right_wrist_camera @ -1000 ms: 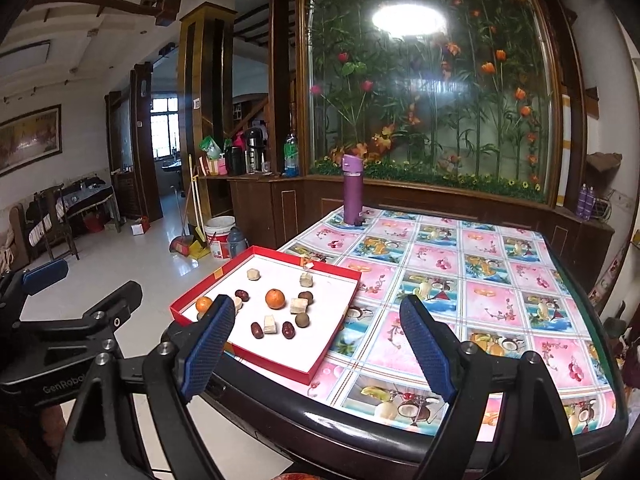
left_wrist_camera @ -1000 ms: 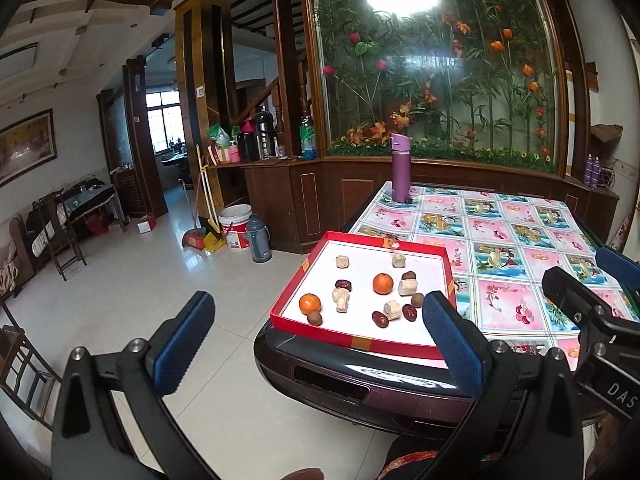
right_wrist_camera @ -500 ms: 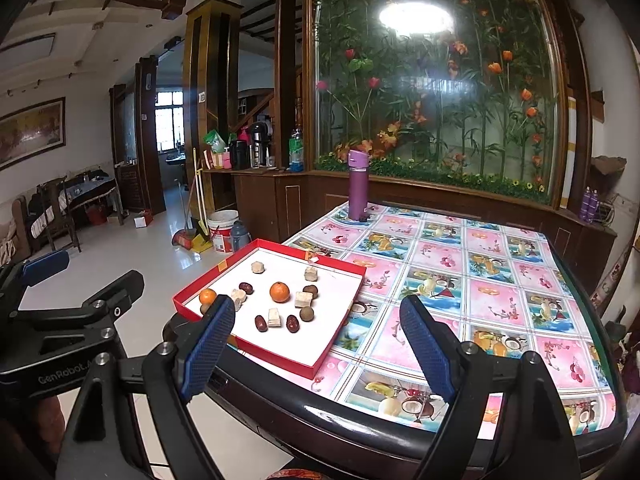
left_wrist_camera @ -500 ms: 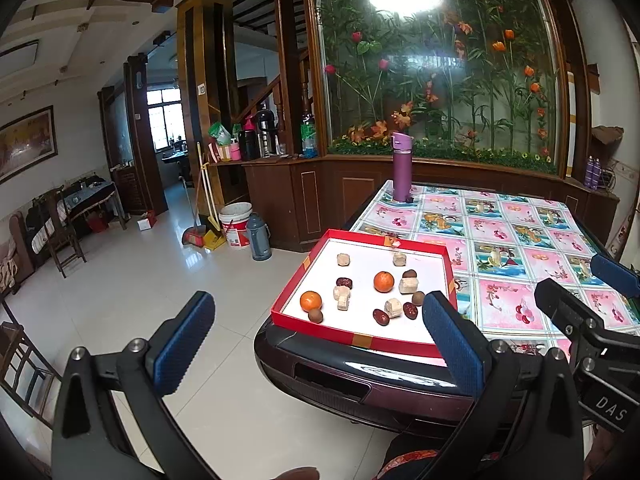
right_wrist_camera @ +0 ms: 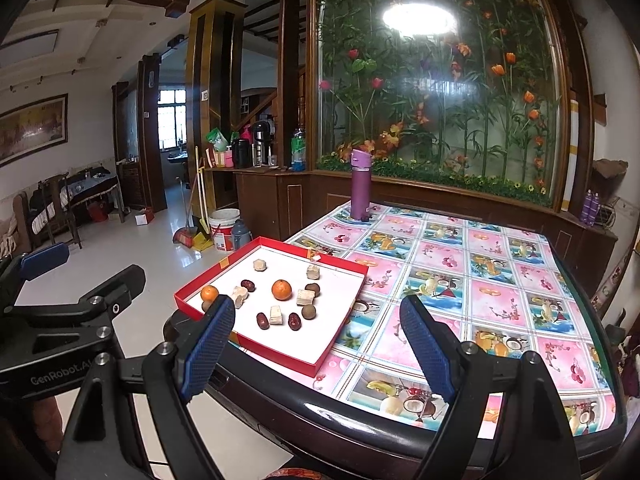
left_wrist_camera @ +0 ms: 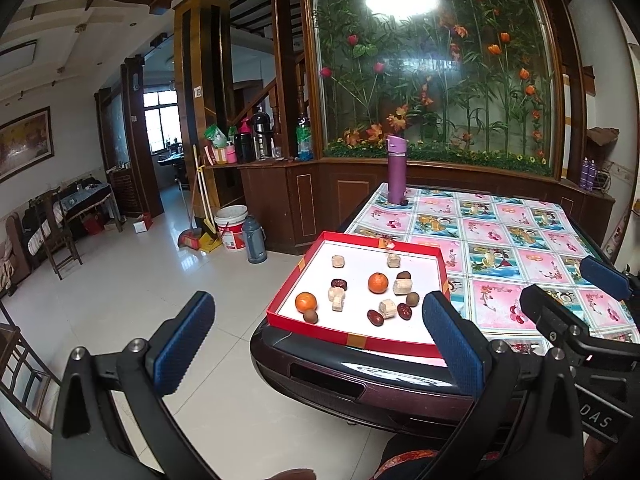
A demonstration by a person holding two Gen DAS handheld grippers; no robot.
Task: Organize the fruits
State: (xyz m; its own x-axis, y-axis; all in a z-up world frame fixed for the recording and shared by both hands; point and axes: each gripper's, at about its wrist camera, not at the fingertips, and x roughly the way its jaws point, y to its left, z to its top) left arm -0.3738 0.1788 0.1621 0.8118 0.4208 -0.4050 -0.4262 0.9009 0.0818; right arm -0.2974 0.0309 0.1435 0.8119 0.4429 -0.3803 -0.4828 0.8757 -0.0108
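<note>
Nothing has shifted: both the left hand-held gripper (left_wrist_camera: pixel 316 340) and right hand-held gripper (right_wrist_camera: pixel 316 340) hover wide and empty, fruits at twelve o'clock in the red tray (left_wrist_camera: pixel 360 340) on the tabletop (right_wrist_camera: pixel 500 280) unsorted.

White tiled floor (left_wrist_camera: pixel 120 280), wooden pillars (left_wrist_camera: pixel 200 100), floral glass wall (left_wrist_camera: pixel 440 80)

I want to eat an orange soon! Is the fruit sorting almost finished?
Not yet. Nothing looks sorted: two oranges, the dark dates and pale pieces lie mixed in the red tray. In hand: nothing. The left gripper and right gripper are open, short of the tray. All the sorting is left.
</note>
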